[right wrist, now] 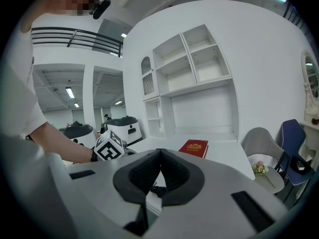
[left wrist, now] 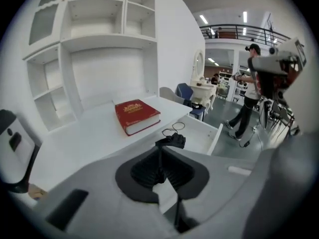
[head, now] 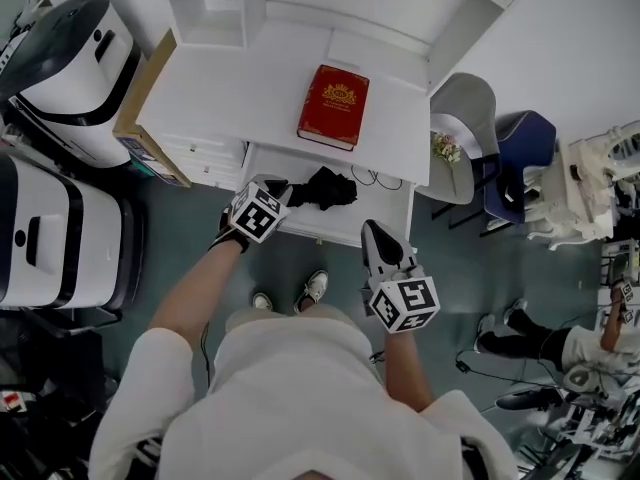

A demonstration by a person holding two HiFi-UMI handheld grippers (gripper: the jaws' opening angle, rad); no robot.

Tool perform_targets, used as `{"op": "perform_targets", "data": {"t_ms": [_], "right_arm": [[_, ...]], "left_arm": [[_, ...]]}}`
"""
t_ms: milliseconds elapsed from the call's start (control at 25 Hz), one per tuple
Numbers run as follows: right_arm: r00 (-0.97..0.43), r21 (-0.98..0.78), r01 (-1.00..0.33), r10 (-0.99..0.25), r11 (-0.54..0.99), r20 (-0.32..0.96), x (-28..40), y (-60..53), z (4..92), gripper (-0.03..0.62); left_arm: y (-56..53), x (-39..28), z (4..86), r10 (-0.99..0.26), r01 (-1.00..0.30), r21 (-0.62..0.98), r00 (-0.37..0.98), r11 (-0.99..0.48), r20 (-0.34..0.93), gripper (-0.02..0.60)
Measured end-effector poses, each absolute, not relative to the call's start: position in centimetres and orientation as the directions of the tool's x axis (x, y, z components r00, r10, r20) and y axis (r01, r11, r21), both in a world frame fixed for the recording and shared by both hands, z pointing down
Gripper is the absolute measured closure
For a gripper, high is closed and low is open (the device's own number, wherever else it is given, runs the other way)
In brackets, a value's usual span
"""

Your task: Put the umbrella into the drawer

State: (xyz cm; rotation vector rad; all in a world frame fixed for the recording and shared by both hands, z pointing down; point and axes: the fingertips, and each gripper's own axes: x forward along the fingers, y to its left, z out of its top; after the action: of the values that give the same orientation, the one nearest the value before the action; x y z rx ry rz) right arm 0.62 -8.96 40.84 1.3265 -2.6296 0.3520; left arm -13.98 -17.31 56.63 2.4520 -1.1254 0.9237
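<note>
White desk [head: 220,88] | red book [head: 333,106], title illegible | umbrella [head: 328,188] in drawer [head: 388,216] | left gripper [head: 284,192], right gripper [head: 376,232] clenched empty

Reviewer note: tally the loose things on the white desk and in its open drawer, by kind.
red book: 1
black umbrella: 1
thin looped cord: 1
Total: 3
</note>
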Motion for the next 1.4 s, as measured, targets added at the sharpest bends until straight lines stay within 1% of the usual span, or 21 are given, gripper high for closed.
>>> {"op": "perform_targets", "data": {"t_ms": [40,80,240,400,600,720,840,1000,1120,1280,1400], "right_arm": [[-0.591,-0.131,-0.805,-0.766,0.578,0.25,0.6,-8.8,40.5,0.592],[-0.592,-0.128,-0.805,-0.77,0.579,0.24,0.6,-8.8,40.0,0.592],[-0.574,-0.091,-0.818,-0.794,0.568,0.2,1.7,-9.8,37.8,0.592],[-0.578,-0.053,-0.815,-0.799,0.578,0.165,2.6,-10.8,35.8,0.592],[-0.582,-0.05,-0.813,-0.806,0.58,0.105,3.8,-12.4,33.5,0.592],[-0.585,-0.053,-0.811,-0.807,0.583,0.083,4.4,-12.9,32.6,0.592],[-0.594,-0.026,-0.804,-0.8,0.594,0.088,5.4,-12.7,32.2,0.592],[-0.584,0.016,-0.808,-0.805,0.589,0.104,7.2,-12.1,32.0,0.592],[-0.573,0.015,-0.817,-0.814,0.577,0.091,8.2,-12.2,31.3,0.592],[-0.561,0.012,-0.826,-0.825,0.563,0.061,8.8,-13.0,30.3,0.592],[-0.527,0.007,-0.849,-0.848,0.528,0.055,9.7,-13.9,30.3,0.592]], "left_arm": [[-17.2,-14.5,55.4,-0.59,-0.768,0.002,0.494,-0.641,0.639,0.56],[-17.1,-15.0,54.0,-0.607,-0.777,0.011,0.5,-0.629,0.618,0.566],[-17.2,-16.9,48.4,-0.693,-0.817,0.029,0.506,-0.575,0.513,0.566],[-16.7,-18.9,43.7,-0.776,-0.854,0.01,0.477,-0.519,0.413,0.566],[-14.8,-20.9,38.5,-0.843,-0.887,0.0,0.439,-0.462,0.311,0.568],[-13.1,-23.4,35.7,-0.891,-0.921,0.012,0.381,-0.39,0.245,0.568],[-11.6,-25.5,33.2,-0.93,-0.947,0.015,0.318,-0.321,0.182,0.568],[-9.6,-27.3,30.0,-0.961,-0.965,-0.013,0.261,-0.263,0.093,0.568],[-8.2,-28.1,28.1,-0.976,-0.976,-0.007,0.217,-0.217,0.02,0.568],[-6.7,-29.4,27.3,-0.992,-0.991,0.041,0.126,-0.126,-0.019,0.568],[-5.3,-30.0,27.3,-0.996,-0.995,0.066,0.074,-0.078,-0.055,0.568]]}}
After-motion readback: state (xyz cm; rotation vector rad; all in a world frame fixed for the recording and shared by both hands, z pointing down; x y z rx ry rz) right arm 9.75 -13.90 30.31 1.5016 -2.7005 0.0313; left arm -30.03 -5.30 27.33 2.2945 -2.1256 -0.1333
